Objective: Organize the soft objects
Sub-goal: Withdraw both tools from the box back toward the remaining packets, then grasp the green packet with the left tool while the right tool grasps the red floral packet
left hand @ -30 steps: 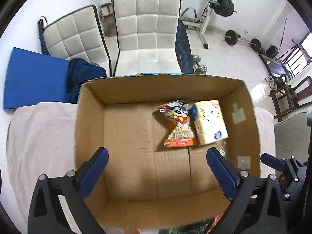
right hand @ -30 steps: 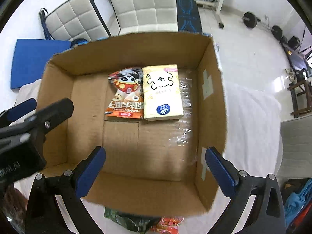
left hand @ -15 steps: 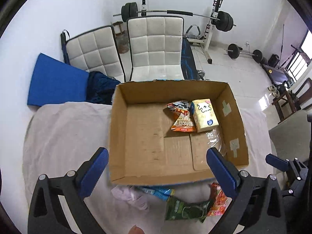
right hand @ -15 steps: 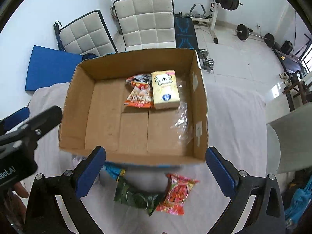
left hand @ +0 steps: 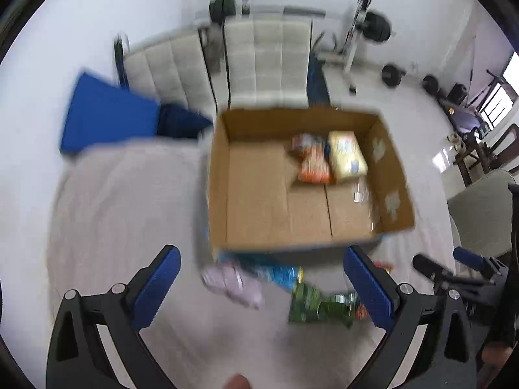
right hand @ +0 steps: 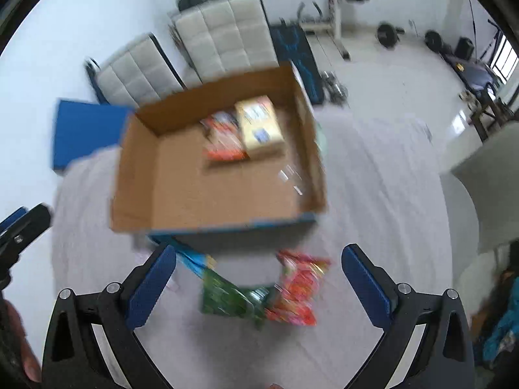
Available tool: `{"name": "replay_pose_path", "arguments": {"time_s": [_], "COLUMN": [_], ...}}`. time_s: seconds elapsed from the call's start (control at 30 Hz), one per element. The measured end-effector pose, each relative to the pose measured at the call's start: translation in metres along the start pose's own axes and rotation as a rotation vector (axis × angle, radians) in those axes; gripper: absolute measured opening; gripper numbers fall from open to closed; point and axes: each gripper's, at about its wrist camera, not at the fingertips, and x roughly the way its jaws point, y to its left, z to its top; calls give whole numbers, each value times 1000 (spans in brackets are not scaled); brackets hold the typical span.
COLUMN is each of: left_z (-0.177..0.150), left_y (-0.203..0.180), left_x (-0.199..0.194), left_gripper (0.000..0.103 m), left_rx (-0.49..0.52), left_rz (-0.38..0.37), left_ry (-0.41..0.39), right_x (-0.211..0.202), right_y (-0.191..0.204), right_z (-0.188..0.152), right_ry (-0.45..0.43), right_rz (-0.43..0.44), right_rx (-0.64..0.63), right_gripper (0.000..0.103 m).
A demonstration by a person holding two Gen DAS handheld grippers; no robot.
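An open cardboard box [left hand: 220,178] [right hand: 136,175] stands on a white-clothed table. Inside it lie an orange snack bag [left hand: 313,165] [right hand: 223,142] and a yellow tissue pack [left hand: 347,157] [right hand: 261,126]. In front of the box lie a pale purple pack [left hand: 233,283], a blue packet [left hand: 277,274] [right hand: 191,257], a green bag [left hand: 318,308] [right hand: 232,298] and a red bag [right hand: 296,290]. My left gripper [left hand: 262,287] is open and empty above the purple pack. My right gripper [right hand: 259,283] is open and empty above the green and red bags. Both views are blurred.
Two white padded chairs [left hand: 266,61] [right hand: 227,35] stand behind the table, with a blue mat [left hand: 107,116] at the left. Weight equipment [left hand: 369,32] stands on the floor beyond. A grey chair [left hand: 480,217] is at the right of the table.
Both grippers have pulled back and up from the box. The packets in front of the box have come into view under the fingers. Both grippers stay open.
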Motion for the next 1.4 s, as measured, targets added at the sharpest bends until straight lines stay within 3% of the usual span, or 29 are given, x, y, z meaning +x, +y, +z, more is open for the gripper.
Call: {"name": "replay_pose_path", "arguments": {"time_s": [0.07,0.2,0.23,0.3,0.33,0.4,0.63,0.7,0.8,0.87,1.0,1.13,1.2,1.27,1.33,1.4], "left_z": [-19,-61,-72,-83,-88,-93,-97,-100,-102,-102,-108,-117,-117,-115,-111,-108], "left_y": [6,8,6,1,-3,-10,-38,-45,-60,-70,-93,-102,-104,-95,-82,-64], "left_x": [34,110,127,153,165,186,239,246,245,235,213,207,209,211,216,219], "left_gripper": [103,102,96,95,88,87,87,87,75,62,59,58,58,59,60,62], "left_rx": [-79,-284,-347,-443,-490,-555,-665,-643,-500,-353,51,271,287,223,104,-45], "left_rz": [-58,-258,-295,-364,-379,-403,-327,-292,-258,-224,-31,97,104,80,25,-50], "left_ry": [117,359,409,482,518,566,677,685,663,621,524,472,473,488,513,531], "right_x": [19,69,82,102,109,125,137,138,139,140,152,172,181,189,192,191], "right_y": [-13,-39,-45,-54,-58,-65,-78,-81,-83,-84,-77,-69,-66,-60,-52,-47], "right_z": [-10,-34,-40,-50,-55,-63,-79,-79,-79,-79,-79,-74,-72,-71,-72,-74], "right_ry": [49,192,224,260,278,313,305,310,320,335,378,415,427,443,444,452], "right_rz": [-39,-47,-38,-21,-16,-9,-18,-19,-25,-30,-17,-3,22,27,33,30], "right_rx": [12,87,115,161,184,221,255,262,260,248,236,254,274,274,248,231], "right_gripper": [103,103,103,90,84,70,70,70,70,70,70,70,70,70,58,57]}}
